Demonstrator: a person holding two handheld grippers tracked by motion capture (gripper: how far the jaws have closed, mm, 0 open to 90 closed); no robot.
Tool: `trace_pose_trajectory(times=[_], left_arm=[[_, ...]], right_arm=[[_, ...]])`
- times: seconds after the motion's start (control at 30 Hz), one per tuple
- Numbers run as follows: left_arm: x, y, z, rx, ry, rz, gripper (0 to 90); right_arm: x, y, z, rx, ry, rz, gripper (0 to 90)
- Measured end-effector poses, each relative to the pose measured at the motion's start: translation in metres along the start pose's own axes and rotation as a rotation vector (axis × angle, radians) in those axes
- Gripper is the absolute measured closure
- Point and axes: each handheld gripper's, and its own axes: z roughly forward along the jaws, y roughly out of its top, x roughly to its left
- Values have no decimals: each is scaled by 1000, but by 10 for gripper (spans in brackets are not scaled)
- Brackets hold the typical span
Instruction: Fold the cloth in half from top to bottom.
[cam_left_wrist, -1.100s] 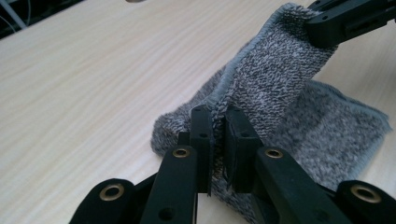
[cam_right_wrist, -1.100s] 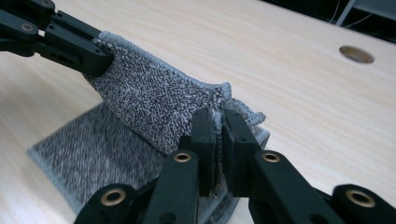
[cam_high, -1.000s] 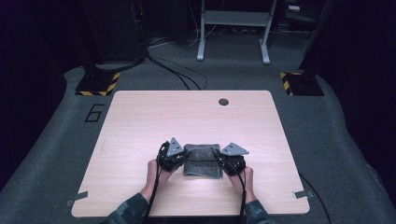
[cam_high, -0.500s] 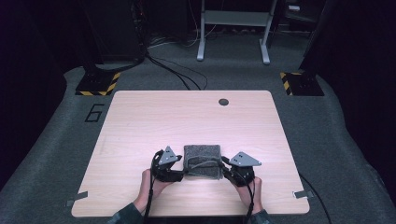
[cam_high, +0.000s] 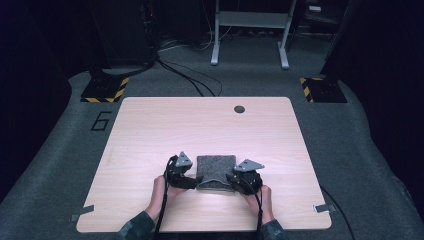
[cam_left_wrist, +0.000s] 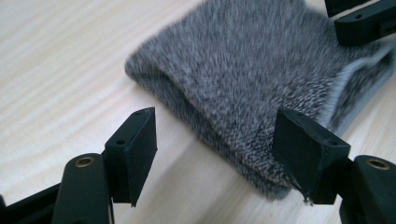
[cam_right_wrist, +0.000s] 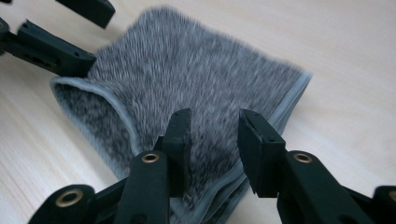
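A folded grey fleecy cloth (cam_high: 216, 171) lies flat on the wooden table (cam_high: 200, 125), near its front edge. My left gripper (cam_high: 192, 181) sits at the cloth's near left corner and my right gripper (cam_high: 234, 183) at its near right corner. In the left gripper view the jaws (cam_left_wrist: 217, 135) stand wide apart, having just been opening, and the cloth (cam_left_wrist: 252, 74) lies between and beyond them, untouched by the pads. In the right gripper view the jaws (cam_right_wrist: 215, 133) have just been opening too, hovering over the hemmed edge of the cloth (cam_right_wrist: 187, 79) with a gap between them.
A dark round grommet (cam_high: 239, 109) sits near the table's far edge. Tape bits mark the front corners (cam_high: 322, 207). Beyond the table, cables (cam_high: 185, 75), yellow-black striped bases (cam_high: 105, 90) and a metal frame (cam_high: 250, 30) stand on the grey floor.
Both grippers slid back toward the table's front edge and opened, letting go of the cloth, which now lies flat and folded between them.
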Motion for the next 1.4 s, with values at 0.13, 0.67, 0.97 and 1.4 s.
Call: trace_pose_trajectory(times=[0.13,0.67,0.97,1.4], left_arm=[[-2,-6,2,24,11,16,298],[-3,-16,4,-3,41,-5,248],[9,-23,-19,-56,49,-64,149],[47,-75,-65,-40,211,-167,102]], right_arm=[[-1,-8,7,37,2,4,614],[-10,-11,13,66,-13,31,382],[-18,-13,-7,11,4,83,210],[-63,-53,-60,-3,-160,168,115]])
